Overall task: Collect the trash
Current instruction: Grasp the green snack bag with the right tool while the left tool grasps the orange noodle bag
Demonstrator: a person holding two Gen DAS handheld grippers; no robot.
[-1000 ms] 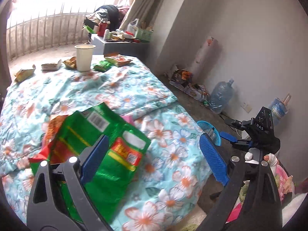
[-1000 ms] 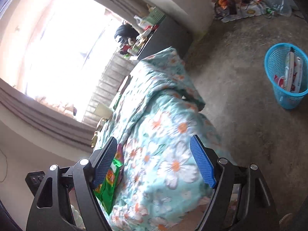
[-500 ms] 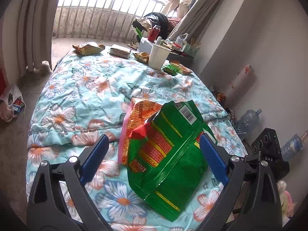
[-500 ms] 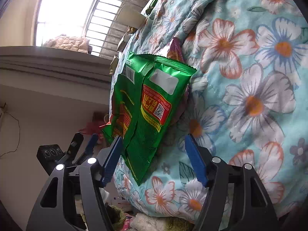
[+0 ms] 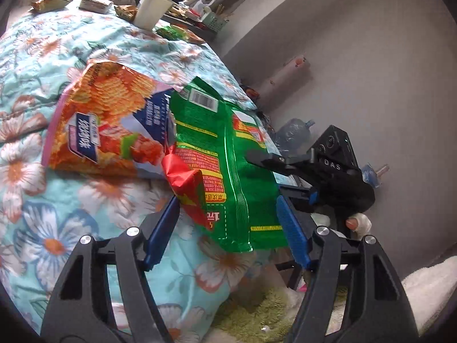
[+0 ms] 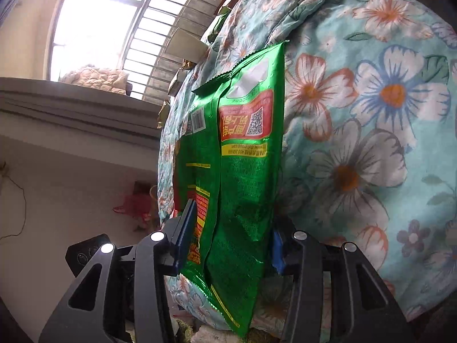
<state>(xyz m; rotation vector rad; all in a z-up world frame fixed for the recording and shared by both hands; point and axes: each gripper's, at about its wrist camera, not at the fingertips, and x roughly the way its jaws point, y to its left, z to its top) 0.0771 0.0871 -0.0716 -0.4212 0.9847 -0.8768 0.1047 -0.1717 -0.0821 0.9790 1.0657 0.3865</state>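
Observation:
A green snack bag (image 5: 228,165) lies at the near edge of the flowered quilt (image 5: 42,228), overlapping an orange snack bag (image 5: 105,125). My left gripper (image 5: 228,225) is open, its blue pads on either side of the green bag's lower end. In the right wrist view the green bag (image 6: 240,171) fills the gap of my right gripper (image 6: 231,240), which is open with a pad on each side of it. The right gripper also shows in the left wrist view (image 5: 314,171), reaching over the bag's right edge.
More wrappers (image 5: 51,1) and a white paper cup (image 5: 148,8) sit at the quilt's far end, beside a cluttered side table (image 5: 200,20). A water jug (image 5: 294,131) stands on the floor by the grey wall. A barred window (image 6: 128,28) is behind.
Both grippers have moved in close to the green bag. It now lies between the pads of each, and the right gripper's gap has narrowed around it.

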